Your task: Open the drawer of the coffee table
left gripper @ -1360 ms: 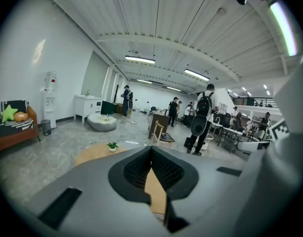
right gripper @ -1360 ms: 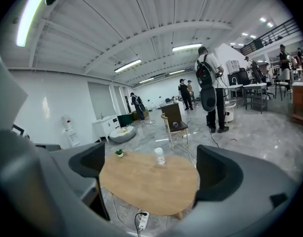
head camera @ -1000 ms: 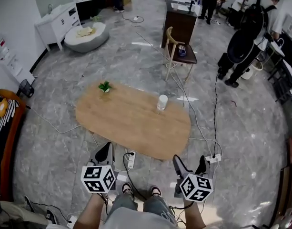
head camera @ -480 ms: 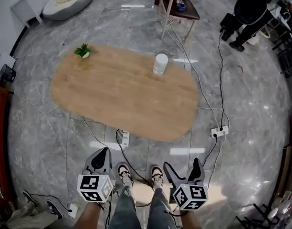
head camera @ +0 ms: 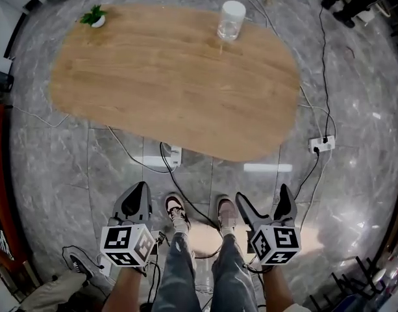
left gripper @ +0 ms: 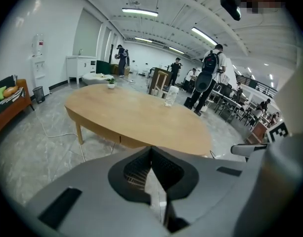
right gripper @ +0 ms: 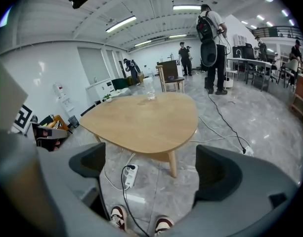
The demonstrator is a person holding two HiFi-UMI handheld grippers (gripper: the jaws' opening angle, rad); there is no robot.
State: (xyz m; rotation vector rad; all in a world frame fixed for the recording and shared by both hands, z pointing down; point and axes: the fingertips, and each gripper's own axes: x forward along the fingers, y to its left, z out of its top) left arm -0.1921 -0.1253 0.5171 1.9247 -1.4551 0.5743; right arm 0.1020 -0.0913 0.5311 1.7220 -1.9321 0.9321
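l gripper (head camera: pixel 135 201) pinched tight, nothing in it; r gripper (head camera: pixel 263 200) spread wide, empty. both held low over grey marble floor (head camera: pixel 62 174) beside shoes (head camera: pixel 176 210), well short of oval light-wood coffee table (head camera: pixel 173 83) ahead.

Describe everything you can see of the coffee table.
The table has a rounded, oblong top of pale wood grain and slim wooden legs. It stands level on the grey marbled floor. A seam in its near apron hints at a shut drawer. A small plant and a cup stand on its far side. Nothing else touches it.
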